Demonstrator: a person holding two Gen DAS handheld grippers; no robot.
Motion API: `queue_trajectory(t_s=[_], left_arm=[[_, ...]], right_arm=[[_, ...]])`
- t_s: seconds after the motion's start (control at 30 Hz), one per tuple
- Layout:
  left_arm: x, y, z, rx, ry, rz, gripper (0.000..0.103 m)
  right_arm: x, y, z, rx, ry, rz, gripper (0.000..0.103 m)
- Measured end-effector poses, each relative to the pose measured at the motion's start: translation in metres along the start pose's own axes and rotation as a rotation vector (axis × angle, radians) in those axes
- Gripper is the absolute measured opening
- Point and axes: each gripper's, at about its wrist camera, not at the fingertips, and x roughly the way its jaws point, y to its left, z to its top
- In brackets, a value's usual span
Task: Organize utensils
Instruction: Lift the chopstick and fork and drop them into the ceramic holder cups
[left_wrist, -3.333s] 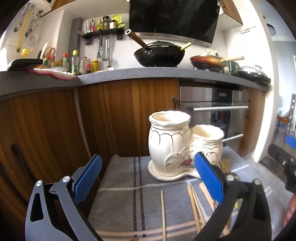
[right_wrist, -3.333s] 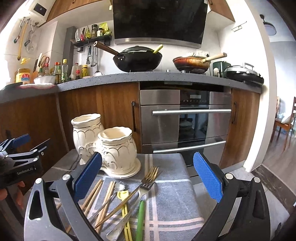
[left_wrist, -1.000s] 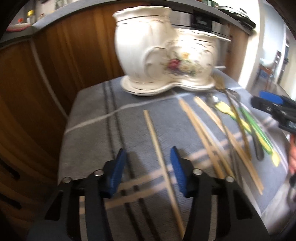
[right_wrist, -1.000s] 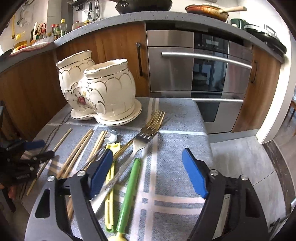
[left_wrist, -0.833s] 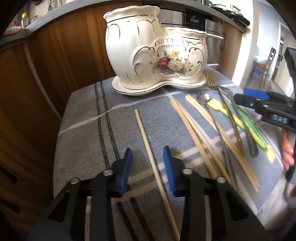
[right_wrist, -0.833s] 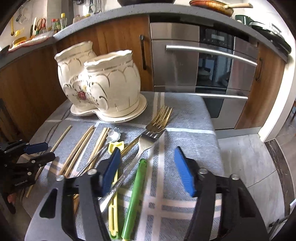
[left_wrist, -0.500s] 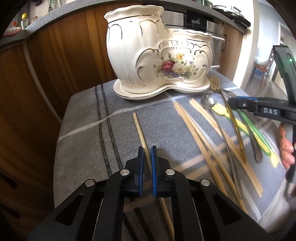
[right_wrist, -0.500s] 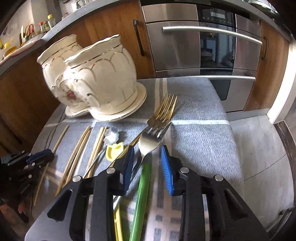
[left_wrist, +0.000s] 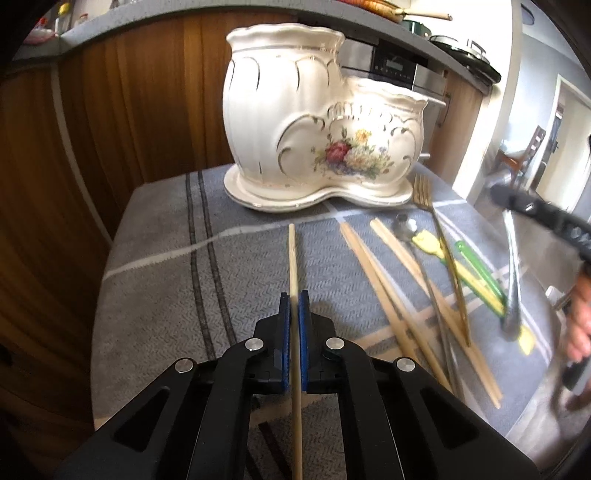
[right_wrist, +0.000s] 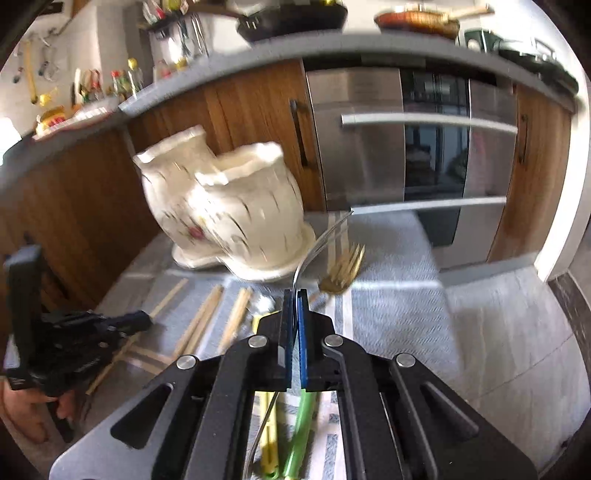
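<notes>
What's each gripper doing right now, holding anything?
Left gripper: shut on a single wooden chopstick.
Right gripper: shut on the silver fork, lifted off the cloth.

A: What surrounds the work area?

B: A grey striped cloth (left_wrist: 159, 280) covers the low surface. Behind it stand wooden cabinet fronts (left_wrist: 122, 110) under a grey countertop (right_wrist: 229, 59).

A: Any appliances?

B: A stainless steel oven (right_wrist: 410, 147) with two horizontal bar handles sits among the cabinets. On the counter above it rest a dark wok (right_wrist: 295, 18) and an orange pan (right_wrist: 417, 18) with a pale handle.

A: Anything else?

B: Blurred bottles (right_wrist: 125, 81) line the counter at the left, and a wooden chair (left_wrist: 517, 162) shows through a bright doorway.
</notes>
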Motion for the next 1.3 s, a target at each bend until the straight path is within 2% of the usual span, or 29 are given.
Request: queue_trajectory(t_s=[0.1,0.27,0.43,0.63,0.73,0.93,1.13,1.3], left_arm=[[-0.008,0.001,0.003,-0.007,-0.049,-0.012,0.005],[-0.022,0.002,0.008,-0.009,-0.122,0.0,0.005],[-0.037,-0.001,0.01,0.003,-0.175,-0.008,0.005],[-0.075,-0.017,0.019,0.047,-0.297,-0.035,0.005],[-0.089,-0.018,0.035,0.039,-0.358,-0.048,0.005],[-0.104,-0.008,0.097,0.053,-0.471,-0.04,0.005],[-0.092,0.004,0.165,0.023,-0.569,-0.055,0.005],[-0.057,0.029,0.201,-0.096,-0.599,-0.117,0.005]], right_arm=[[-0.024,0.005,0.009,-0.017,-0.098,-0.001,0.002],[-0.05,0.022,0.027,-0.076,-0.265,-0.05,0.002],[-0.055,0.03,0.052,-0.095,-0.332,-0.061,0.002],[-0.055,0.038,0.085,-0.102,-0.408,-0.04,0.002],[-0.048,0.039,0.1,-0.111,-0.422,-0.03,0.002],[-0.031,0.029,0.126,-0.067,-0.437,-0.013,0.002],[-0.011,0.017,0.125,-0.054,-0.412,-0.005,0.002],[0.005,0.011,0.119,-0.06,-0.374,0.012,0.002]])
